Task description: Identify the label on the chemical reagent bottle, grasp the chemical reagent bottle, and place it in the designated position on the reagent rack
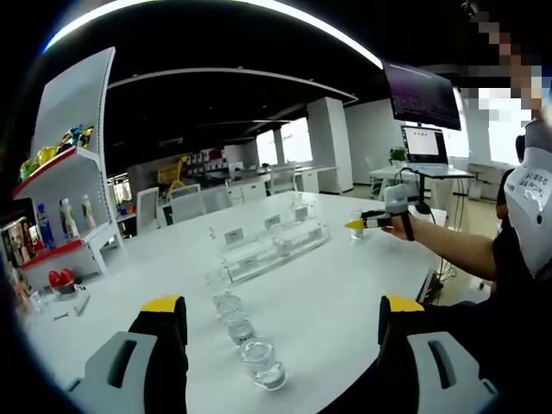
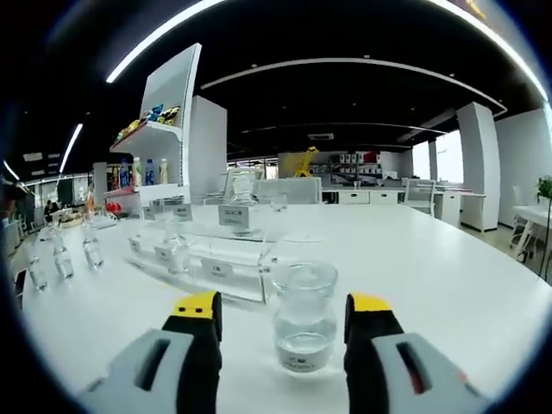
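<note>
Several clear glass reagent bottles stand on the white table (image 1: 345, 285). The nearest bottle (image 1: 263, 362) of a row sits just ahead of my left gripper (image 1: 280, 309), which is open with nothing between its jaws. A clear tiered reagent rack (image 1: 272, 246) with label cards stands mid-table. In the right gripper view, a labelled clear bottle (image 2: 304, 317) stands upright between the tips of my right gripper (image 2: 283, 304), whose jaws are open with gaps on both sides. The rack (image 2: 220, 254) lies just behind it. From the left gripper view, the right gripper (image 1: 366, 222) is held at that bottle (image 1: 356, 226).
A white shelf unit (image 1: 73, 198) with drinks and snacks stands at the table's far left, also seen as the shelf unit (image 2: 164, 142). More bottles (image 2: 62, 254) line the left. A laptop (image 1: 425, 145) and monitor (image 1: 423, 95) stand behind the person (image 1: 526, 233) at right.
</note>
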The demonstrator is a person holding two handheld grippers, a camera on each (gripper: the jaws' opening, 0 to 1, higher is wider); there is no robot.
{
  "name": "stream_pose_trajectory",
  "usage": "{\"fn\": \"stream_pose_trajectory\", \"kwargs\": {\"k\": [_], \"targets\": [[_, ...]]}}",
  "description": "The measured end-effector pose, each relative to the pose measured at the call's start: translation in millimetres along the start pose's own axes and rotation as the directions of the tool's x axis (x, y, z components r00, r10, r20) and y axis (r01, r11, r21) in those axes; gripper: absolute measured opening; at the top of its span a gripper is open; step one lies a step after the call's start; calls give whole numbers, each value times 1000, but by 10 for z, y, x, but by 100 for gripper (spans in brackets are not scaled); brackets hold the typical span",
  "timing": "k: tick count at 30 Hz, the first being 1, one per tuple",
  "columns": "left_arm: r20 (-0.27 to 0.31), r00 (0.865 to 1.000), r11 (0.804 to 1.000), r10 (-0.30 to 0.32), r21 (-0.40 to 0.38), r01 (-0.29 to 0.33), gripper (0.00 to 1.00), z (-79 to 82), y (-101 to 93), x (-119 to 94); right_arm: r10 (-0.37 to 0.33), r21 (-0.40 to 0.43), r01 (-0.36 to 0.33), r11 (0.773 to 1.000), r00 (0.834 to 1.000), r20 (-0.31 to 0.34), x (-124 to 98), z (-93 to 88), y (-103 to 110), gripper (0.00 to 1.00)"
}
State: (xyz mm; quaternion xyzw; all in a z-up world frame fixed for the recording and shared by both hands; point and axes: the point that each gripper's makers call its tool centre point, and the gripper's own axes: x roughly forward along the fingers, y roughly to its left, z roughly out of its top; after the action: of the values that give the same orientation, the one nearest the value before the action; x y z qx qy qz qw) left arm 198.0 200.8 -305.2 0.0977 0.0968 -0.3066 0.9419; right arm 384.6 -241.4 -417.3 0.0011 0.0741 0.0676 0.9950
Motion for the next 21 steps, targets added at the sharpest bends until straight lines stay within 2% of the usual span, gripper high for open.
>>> {"fn": "stream_pose_trajectory", "kwargs": {"k": [8, 14, 17, 21], "targets": [[-2, 1000, 1000, -4, 2, 4, 91, 0, -8, 4, -29, 3, 29, 1000, 999, 19, 36, 16, -67, 39], [0, 1000, 1000, -1, 3, 1, 91, 11, -1, -7, -57, 33, 57, 998, 998, -1, 71, -45, -155, 32], [0, 1000, 1000, 1, 2, -1, 91, 9, 6, -11, -65, 44, 65, 997, 998, -1, 103, -50, -212, 33], [-3, 1000, 1000, 0, -1, 0, 91, -3, 10, -4, -67, 35, 66, 997, 998, 10, 101, -37, -173, 31]]}}
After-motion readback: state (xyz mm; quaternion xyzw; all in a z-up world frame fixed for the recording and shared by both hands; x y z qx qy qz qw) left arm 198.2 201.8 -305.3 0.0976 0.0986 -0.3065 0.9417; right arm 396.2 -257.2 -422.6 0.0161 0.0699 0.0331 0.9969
